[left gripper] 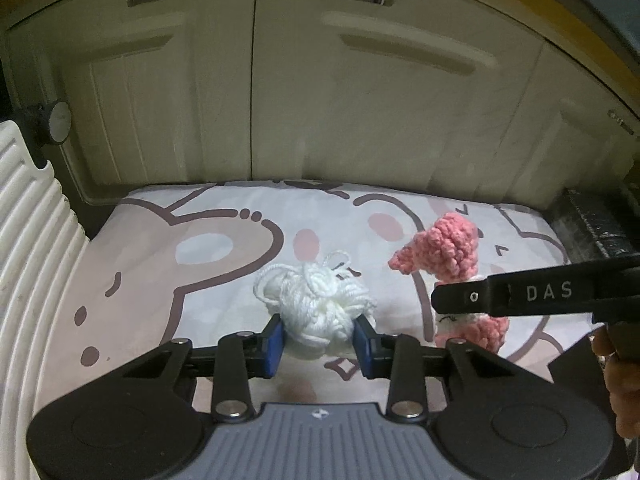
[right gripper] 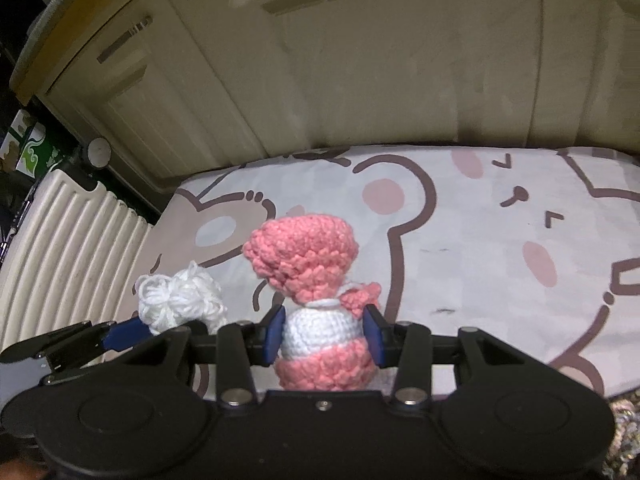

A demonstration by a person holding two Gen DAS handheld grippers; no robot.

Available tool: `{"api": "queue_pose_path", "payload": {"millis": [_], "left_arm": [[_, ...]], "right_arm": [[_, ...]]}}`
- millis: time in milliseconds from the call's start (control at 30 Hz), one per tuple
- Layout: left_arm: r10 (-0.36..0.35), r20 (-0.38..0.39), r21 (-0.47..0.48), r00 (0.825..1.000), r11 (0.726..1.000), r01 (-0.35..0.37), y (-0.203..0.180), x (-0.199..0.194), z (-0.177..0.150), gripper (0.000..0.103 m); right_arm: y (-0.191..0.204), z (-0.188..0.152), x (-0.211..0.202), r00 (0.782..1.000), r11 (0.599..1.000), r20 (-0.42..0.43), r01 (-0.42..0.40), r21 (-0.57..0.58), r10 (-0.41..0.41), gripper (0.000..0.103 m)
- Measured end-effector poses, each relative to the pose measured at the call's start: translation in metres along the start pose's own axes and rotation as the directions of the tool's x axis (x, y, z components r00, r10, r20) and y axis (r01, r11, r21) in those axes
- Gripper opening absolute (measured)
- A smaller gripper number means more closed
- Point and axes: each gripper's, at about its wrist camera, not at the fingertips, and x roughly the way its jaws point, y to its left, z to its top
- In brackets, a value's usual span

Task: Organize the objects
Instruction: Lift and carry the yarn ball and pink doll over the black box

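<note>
White yarn, a loose bundle (left gripper: 316, 308), sits clamped between the blue pads of the left gripper (left gripper: 319, 340) in the left wrist view, held above a mat (left gripper: 160, 280) printed with cartoon bears. To its right the right gripper (left gripper: 456, 300) reaches in from the right edge, black fingers closed around a pink and white crocheted doll (left gripper: 444, 248). A person's hand (left gripper: 616, 380) shows at the far right. Cream cabinet doors (left gripper: 320, 100) stand beyond the mat, and a white ribbed panel (left gripper: 36, 260) runs along the left.

Pink fills the middle of the right wrist view: the crocheted doll (right gripper: 316, 280) stands upright between the right gripper's (right gripper: 324, 336) blue pads, which press on its white middle band. Near left, the yarn bundle (right gripper: 180, 300) is pinched by the left gripper (right gripper: 132, 336), just beside the doll. The bear mat (right gripper: 480, 240) lies below both, the cabinet (right gripper: 360, 60) behind, the ribbed panel (right gripper: 72, 240) at left.
</note>
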Motion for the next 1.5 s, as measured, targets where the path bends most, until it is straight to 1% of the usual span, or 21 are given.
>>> {"api": "queue_pose_path", "payload": {"millis": [333,400,633,1000,1167,1500], "left_arm": [[-0.026,0.037,-0.025,0.999,0.999,0.027,-0.006,-0.034,-0.006,0.036],[-0.033,0.044,-0.024,0.999,0.999,0.034,-0.009,-0.040,-0.008,0.036],[-0.058,0.068,-0.013,0.996,0.998,0.059,-0.023,-0.061,-0.015,0.036],[-0.067,0.057,-0.002,0.996,0.998,0.067,-0.039,-0.087,-0.030,0.036],[-0.059,0.037,-0.011,0.998,0.998,0.060,-0.043,-0.093,-0.035,0.036],[-0.079,0.020,-0.012,0.997,0.997,0.079,-0.051,-0.105,-0.041,0.036]], "right_arm": [[0.002,-0.013,-0.045,0.999,0.999,0.029,-0.030,-0.023,0.030,0.043],[0.003,-0.017,-0.054,0.999,0.999,0.038,-0.032,-0.025,0.033,0.041],[-0.001,-0.028,-0.077,0.998,0.999,0.050,-0.037,-0.032,0.039,0.041],[-0.009,-0.046,-0.103,0.999,0.999,0.049,-0.014,-0.041,0.016,0.041],[-0.011,-0.055,-0.113,0.999,0.998,0.038,-0.011,-0.069,0.014,0.041],[-0.025,-0.068,-0.136,0.999,0.997,0.044,0.010,-0.079,-0.007,0.041]]}}
